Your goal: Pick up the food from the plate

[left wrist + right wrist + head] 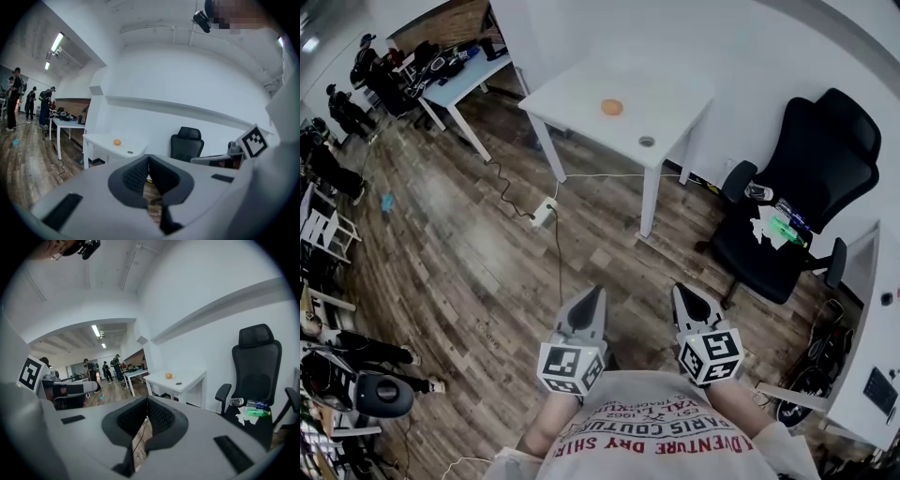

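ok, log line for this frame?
stage: before pickup | left hand-held gripper: shut, empty | right hand-held gripper: shut, empty | food: on white table, far from both

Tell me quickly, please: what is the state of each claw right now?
Left claw: closed, tips together, holding nothing.
Right claw: closed, tips together, holding nothing.

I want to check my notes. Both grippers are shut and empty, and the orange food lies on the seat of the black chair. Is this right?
No. The food lies on the white table, not the chair; the head view shows it. The left gripper and right gripper are indeed shut and empty.
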A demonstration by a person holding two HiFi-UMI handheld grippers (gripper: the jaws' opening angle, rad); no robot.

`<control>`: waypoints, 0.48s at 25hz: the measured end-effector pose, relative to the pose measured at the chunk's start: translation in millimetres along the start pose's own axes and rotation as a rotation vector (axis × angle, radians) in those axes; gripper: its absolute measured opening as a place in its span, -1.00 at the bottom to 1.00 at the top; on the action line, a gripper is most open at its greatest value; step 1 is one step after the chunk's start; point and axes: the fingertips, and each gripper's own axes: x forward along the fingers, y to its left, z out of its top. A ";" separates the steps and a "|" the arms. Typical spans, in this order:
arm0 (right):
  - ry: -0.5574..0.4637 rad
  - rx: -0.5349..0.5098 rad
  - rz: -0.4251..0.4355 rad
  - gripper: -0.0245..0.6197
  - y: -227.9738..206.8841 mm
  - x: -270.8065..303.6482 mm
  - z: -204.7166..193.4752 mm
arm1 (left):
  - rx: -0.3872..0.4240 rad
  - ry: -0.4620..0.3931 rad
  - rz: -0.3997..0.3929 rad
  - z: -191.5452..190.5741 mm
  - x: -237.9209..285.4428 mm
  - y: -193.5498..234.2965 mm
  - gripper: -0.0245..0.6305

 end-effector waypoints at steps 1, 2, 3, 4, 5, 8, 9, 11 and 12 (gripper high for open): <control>0.004 0.002 -0.008 -0.89 0.3 10.0 2.6 | -0.003 -0.001 -0.004 3.1 5.9 9.4 -0.91; 0.009 0.002 -0.014 -0.89 2.4 20.8 5.3 | -0.008 -0.003 -0.007 6.8 11.5 20.4 -0.91; 0.014 -0.001 -0.016 -0.89 5.9 32.2 8.4 | -0.013 -0.005 -0.009 10.9 17.1 32.5 -0.91; 0.018 -0.005 -0.019 -0.89 10.0 44.1 12.4 | -0.016 -0.005 -0.012 15.4 23.3 45.2 -0.91; 0.020 -0.010 -0.022 -0.89 14.1 56.5 17.3 | -0.017 -0.004 -0.017 20.5 30.1 58.2 -0.91; 0.020 -0.015 -0.041 -0.89 25.1 96.6 34.2 | -0.016 -0.005 -0.036 38.9 52.3 99.5 -0.91; 0.021 -0.016 -0.048 -0.89 28.5 111.7 39.0 | -0.018 -0.007 -0.040 44.8 59.7 114.4 -0.91; 0.025 -0.016 -0.060 -0.89 36.0 143.8 48.0 | -0.024 -0.011 -0.047 55.6 74.4 145.5 -0.91; 0.028 -0.016 -0.064 -0.89 40.4 159.9 52.5 | -0.025 -0.011 -0.051 60.8 81.6 161.2 -0.91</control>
